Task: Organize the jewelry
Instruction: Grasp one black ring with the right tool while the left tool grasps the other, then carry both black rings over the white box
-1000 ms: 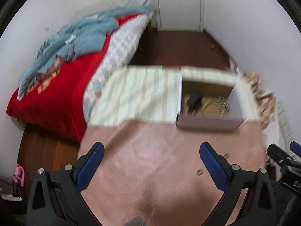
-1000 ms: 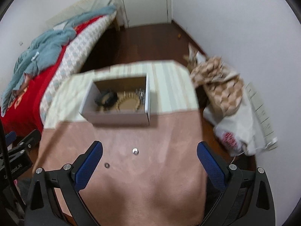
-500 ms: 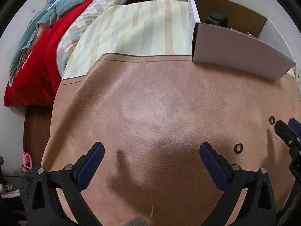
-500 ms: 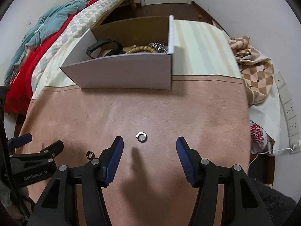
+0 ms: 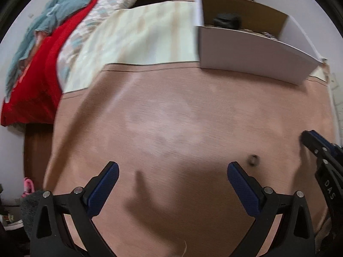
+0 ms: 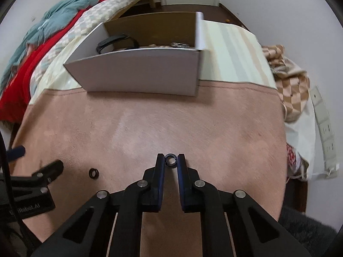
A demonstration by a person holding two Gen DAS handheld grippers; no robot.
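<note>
Right wrist view: my right hand-held gripper has just been closing and pinches a small dark metal ring at its fingertips; my left hand-held gripper gapes wide, another small dark ring just beyond its right finger.

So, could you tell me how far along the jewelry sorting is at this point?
Done: a black band and some other pieces already lie in the box. In hand: the right gripper has just closed its jaws on a small ring on the pink cloth. Left: a dark ring lies loose near the open left gripper.
</note>
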